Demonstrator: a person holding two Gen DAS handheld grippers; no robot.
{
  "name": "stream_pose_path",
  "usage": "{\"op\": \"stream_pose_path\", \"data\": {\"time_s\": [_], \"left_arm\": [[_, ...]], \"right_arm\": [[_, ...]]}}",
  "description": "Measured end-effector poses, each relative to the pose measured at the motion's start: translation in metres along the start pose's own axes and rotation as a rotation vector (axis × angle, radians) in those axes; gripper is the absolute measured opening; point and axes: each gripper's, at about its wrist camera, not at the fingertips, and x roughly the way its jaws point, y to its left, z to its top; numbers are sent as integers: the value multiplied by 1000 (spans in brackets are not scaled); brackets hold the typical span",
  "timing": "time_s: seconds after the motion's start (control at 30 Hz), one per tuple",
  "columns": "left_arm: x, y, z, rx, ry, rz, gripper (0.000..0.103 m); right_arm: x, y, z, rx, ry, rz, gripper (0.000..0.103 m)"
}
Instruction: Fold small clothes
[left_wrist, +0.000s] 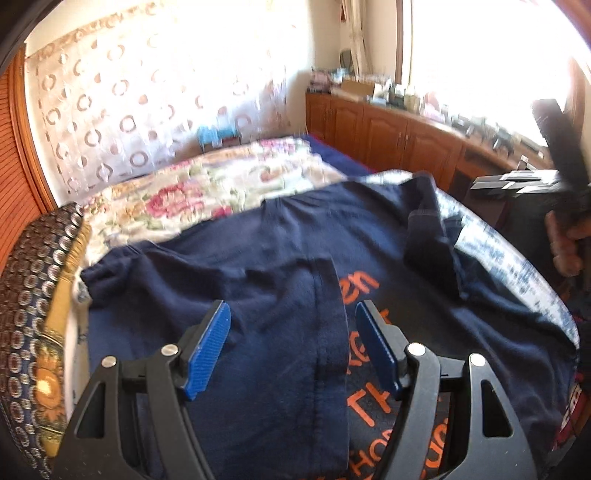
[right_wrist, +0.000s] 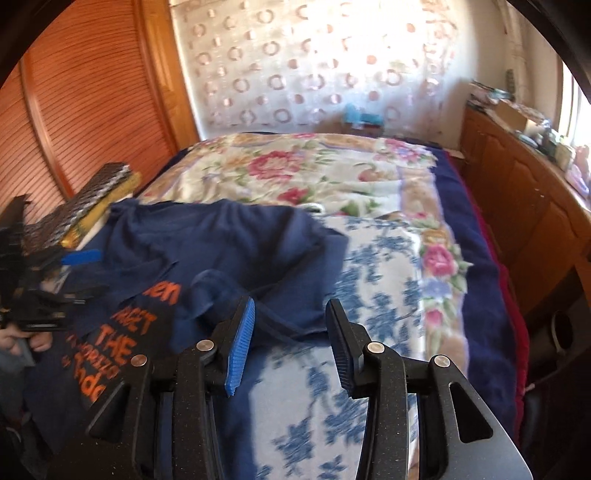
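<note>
The left gripper (left_wrist: 293, 341) stands with its blue-padded jaws wide apart above a navy T-shirt (left_wrist: 229, 280), gripping nothing; a folded-over strip of the shirt lies below the gap between the pads, and whether the pads touch it cannot be told. The right gripper (right_wrist: 290, 343) is also parted, its pads free of the cloth; the shirt's crumpled sleeve edge (right_wrist: 273, 314) lies just beyond its blue left pad, with blue-and-white patterned fabric (right_wrist: 369, 280) under the gap.

The navy T-shirt lies spread on the bed, partly folded, its orange lettering (left_wrist: 364, 291) showing beside the turned-over flap. Under it is the blue-and-white cover, and beyond that a floral quilt (right_wrist: 314, 166) over a dark blue blanket (right_wrist: 472, 280).

At the left edge of the bed sits a stack of folded patterned textiles (left_wrist: 33, 295), dark with small rings and gold beneath. A hand (left_wrist: 565, 240) holds the right gripper's handle at the far right of the left view.

A wooden cabinet (left_wrist: 388, 136) runs along the wall, its top crowded with small boxes and bottles too blurred to name. A sheer curtain with ring motifs (right_wrist: 314, 66) hangs behind the bed.
</note>
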Motion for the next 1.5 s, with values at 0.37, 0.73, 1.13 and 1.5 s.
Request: {"op": "stream_pose_path", "data": {"time_s": [0.37, 0.73, 1.13, 1.5], "left_arm": [[-26, 15, -19, -27, -28, -19, 71], [-34, 27, -21, -70, -51, 1, 71], [-51, 66, -23, -159, -85, 126, 71], [-41, 100, -16, -148, -35, 135, 71]], "right_arm": [[54, -19, -14, 134, 170, -38, 40], [42, 14, 9, 16, 104, 19, 0], [66, 106, 91, -196, -29, 130, 29], [82, 52, 55, -155, 13, -71, 57]]}}
